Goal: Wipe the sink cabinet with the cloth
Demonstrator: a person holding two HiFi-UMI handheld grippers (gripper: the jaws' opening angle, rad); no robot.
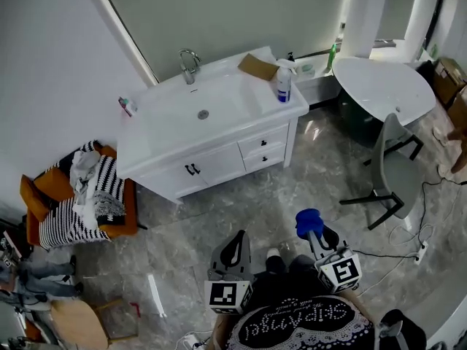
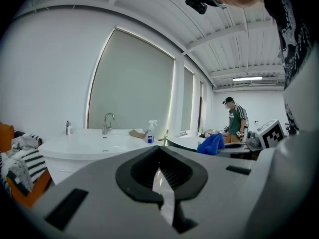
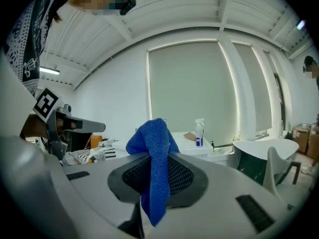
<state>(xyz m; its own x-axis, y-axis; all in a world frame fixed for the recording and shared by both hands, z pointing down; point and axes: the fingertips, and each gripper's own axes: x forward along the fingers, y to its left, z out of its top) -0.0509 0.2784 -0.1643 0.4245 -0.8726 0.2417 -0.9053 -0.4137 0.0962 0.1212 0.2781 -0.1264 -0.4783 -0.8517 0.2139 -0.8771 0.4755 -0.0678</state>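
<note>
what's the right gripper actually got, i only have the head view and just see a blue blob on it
observer: The right gripper is shut on the cloth. Its jaws pinch the cloth's middle, with a bunch above and a tail hanging below.
operator: and the left one, holding anything
observer: No. The left gripper has its jaws together with nothing between them.
operator: anyone else in the room
observer: Yes. In the left gripper view a person in a green top and a cap stands past the white table.
</note>
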